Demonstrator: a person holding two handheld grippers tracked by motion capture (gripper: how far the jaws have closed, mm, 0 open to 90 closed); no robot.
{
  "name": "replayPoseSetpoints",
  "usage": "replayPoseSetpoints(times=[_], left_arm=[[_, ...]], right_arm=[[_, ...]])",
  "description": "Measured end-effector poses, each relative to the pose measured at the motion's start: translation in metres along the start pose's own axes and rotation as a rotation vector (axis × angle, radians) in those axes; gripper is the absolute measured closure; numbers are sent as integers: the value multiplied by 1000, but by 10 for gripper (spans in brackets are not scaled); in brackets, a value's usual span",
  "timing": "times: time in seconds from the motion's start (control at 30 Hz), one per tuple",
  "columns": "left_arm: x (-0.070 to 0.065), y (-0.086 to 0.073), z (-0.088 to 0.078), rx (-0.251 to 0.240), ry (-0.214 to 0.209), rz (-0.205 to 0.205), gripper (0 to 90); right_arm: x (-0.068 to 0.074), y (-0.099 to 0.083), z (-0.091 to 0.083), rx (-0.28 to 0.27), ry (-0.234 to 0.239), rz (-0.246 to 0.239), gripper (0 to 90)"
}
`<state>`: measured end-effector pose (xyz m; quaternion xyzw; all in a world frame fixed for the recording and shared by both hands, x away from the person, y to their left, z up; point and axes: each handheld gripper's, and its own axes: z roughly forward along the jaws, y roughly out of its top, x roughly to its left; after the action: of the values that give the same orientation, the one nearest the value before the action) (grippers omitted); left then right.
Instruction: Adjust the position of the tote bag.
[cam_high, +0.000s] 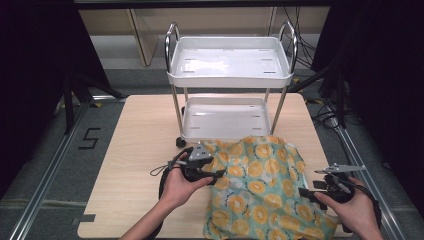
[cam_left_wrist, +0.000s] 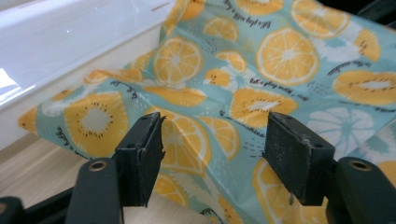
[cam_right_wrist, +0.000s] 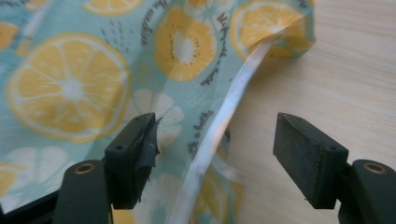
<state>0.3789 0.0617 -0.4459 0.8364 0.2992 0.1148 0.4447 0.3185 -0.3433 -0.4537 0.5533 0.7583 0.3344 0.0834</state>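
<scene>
**Cloth handling: both tools open at opposite edges**

The left tool (cam_high: 216, 175) stands wide, jaws astride a raised fold of the citrus-print cloth (cam_high: 260, 187) without pressing it. The right tool (cam_high: 306, 194) is also wide, its jaws flanking the white hem (cam_right_wrist: 219, 126). The cloth lies crumpled on the surface (cam_high: 145, 150), against the cart (cam_high: 227, 117). Risk: closing off-centre would miss the hem. The cloth's near edge is cut off

Lab, rail-framed table (cam_high: 150, 150), trolley (cam_high: 230, 60), cables (cam_high: 300, 30)
</scene>
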Motion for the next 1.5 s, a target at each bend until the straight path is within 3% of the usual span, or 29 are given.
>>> replayPoseSetpoints(times=[0.1, 0.13, 0.2, 0.23, 0.27, 0.3, 0.4, 0.43, 0.5, 0.63, 0.8, 0.83, 0.93, 1.03, 1.07, 1.1, 1.13, 1.23, 1.27, 1.3, 1.33, 1.37, 1.4, 1.47, 1.5], left_arm=[[-1, -2, 1, 17, -1, 18, 412], [-1, -3, 1, 23, 12, 30, 421], [0, -4, 1, 27, 16, 54, 444], [0, -5, 1, 29, 17, 54, 446], [0, -6, 1, 29, 19, 51, 446], [-1, -7, 0, 32, 24, 36, 446], [2, -10, -3, 32, 22, 60, 450], [1, -11, -3, 26, 20, 34, 448], [2, -13, -6, 24, 25, 28, 444], [4, -14, -12, 12, 37, 51, 429], [3, -14, -17, 5, 43, 57, 422], [2, -15, -17, -2, 47, 32, 421], [3, -14, -19, -1, 46, 30, 418], [3, -12, -20, -16, 57, 35, 417], [2, -12, -20, -27, 61, 30, 417], [3, -11, -22, -20, 55, 39, 418], [4, -9, -23, -31, 63, 58, 418], [0, -5, -25, -59, 54, 35, 414], [1, -2, -26, -58, 51, 74, 413], [0, -1, -27, -72, 49, 72, 412], [-2, 1, -27, -83, 48, 65, 410], [-2, 2, -28, -85, 45, 77, 408], [-5, 4, -29, -87, 46, 63, 407], [-8, 8, -31, -100, 43, 63, 402], [-8, 10, -32, -98, 37, 66, 397]], right_arm=[[1, 0, 19, 44, -16, -19, 301], [0, 1, 21, 97, 6, -26, 299], [2, 3, 31, 141, -19, -62, 297], [1, 4, 36, 133, -23, -109, 298], [4, 5, 37, 172, -22, -93, 299], [5, 6, 41, 174, -24, -107, 302], [8, 8, 48, 197, -37, -142, 320], [9, 8, 50, 200, -43, -150, 321], [13, 8, 53, 200, -63, -159, 358], [19, 11, 55, 224, -101, -290, 488], [24, 15, 57, 246, -72, -295, 668], [24, 17, 58, 251, -63, -287, 717], [24, 20, 59, 249, -45, -274, 824], [23, 23, 61, 245, -38, -285, 875], [23, 25, 60, 252, -40, -262, 884], [22, 27, 60, 231, -37, -274, 890], [24, 28, 58, 227, -38, -255, 892], [27, 39, 51, 160, -42, -285, 896], [28, 43, 49, 134, -43, -300, 896], [33, 45, 48, 99, -42, -279, 897], [35, 48, 47, 65, -44, -299, 897], [41, 52, 45, 51, -34, -265, 897], [42, 55, 43, 44, -33, -283, 897], [46, 65, 42, -31, -27, -371, 897], [54, 70, 39, -52, -17, -387, 897]])
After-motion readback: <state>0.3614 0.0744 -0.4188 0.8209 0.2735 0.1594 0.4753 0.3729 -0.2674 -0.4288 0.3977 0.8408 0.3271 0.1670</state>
